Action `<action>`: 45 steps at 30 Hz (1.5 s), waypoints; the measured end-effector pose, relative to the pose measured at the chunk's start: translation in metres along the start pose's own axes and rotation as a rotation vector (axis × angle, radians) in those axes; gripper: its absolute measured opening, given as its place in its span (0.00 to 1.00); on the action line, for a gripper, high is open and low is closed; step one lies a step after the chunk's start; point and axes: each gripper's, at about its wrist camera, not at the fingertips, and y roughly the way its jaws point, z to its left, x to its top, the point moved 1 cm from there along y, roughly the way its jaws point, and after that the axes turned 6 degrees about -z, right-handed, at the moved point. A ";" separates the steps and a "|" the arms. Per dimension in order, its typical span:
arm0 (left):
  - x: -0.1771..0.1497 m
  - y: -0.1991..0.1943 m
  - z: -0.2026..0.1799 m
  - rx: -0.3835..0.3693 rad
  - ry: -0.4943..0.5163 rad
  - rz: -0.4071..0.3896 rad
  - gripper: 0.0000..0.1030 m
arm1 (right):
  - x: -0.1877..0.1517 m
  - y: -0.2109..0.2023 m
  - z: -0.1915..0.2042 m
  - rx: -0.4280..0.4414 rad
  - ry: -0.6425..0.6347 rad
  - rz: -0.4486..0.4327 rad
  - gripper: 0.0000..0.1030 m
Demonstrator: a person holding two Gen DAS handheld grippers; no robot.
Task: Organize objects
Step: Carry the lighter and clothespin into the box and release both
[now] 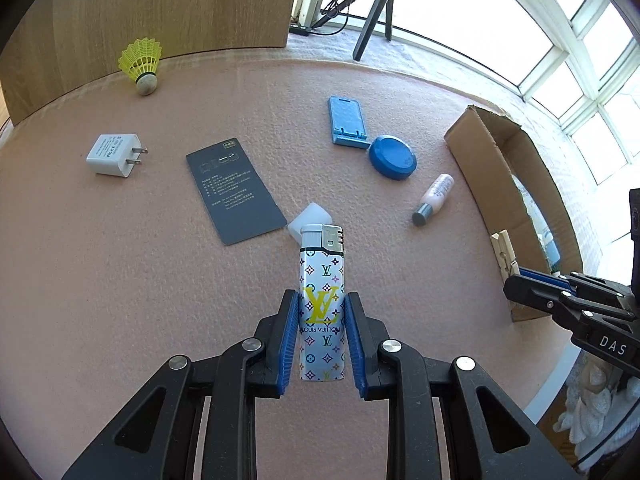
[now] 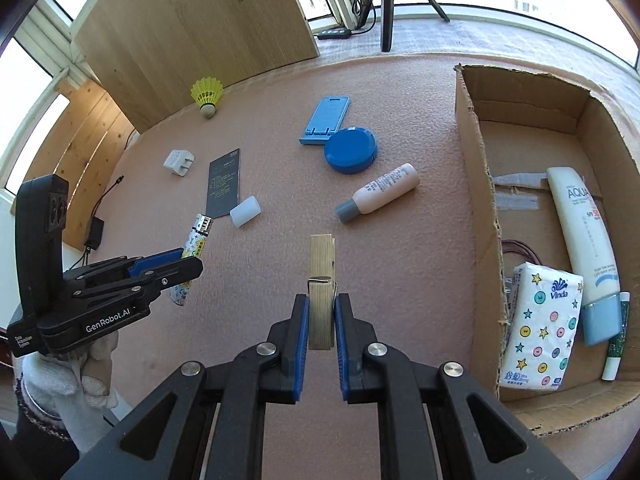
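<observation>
My left gripper (image 1: 322, 312) is shut on a white patterned lighter (image 1: 322, 280), held upright above the pink table mat (image 1: 160, 280); both blue pads press its sides. In the right wrist view that left gripper (image 2: 188, 260) and the lighter (image 2: 196, 236) appear at the left, carried by a gloved hand (image 2: 64, 384). My right gripper (image 2: 322, 312) is shut on a wooden clothespin (image 2: 322, 272), lifted off the mat. The clothespin (image 1: 505, 254) also shows at the right of the left wrist view. An open cardboard box (image 2: 476, 216) stands to the right of the clothespin.
On the mat lie a yellow shuttlecock (image 1: 142, 64), a white plug adapter (image 1: 114, 156), a dark card (image 1: 234, 190), a white cap (image 1: 310, 218), a blue phone stand (image 1: 348, 122), a blue round case (image 1: 392, 158) and a small bottle (image 1: 434, 198). The box holds a tissue pack (image 2: 540, 328), a sunscreen tube (image 2: 588, 248) and a lip balm (image 2: 616, 336).
</observation>
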 end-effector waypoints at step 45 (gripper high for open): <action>0.068 0.034 -0.196 -0.137 0.290 -0.061 0.30 | -0.020 -0.081 -0.125 -0.193 0.187 -0.153 0.37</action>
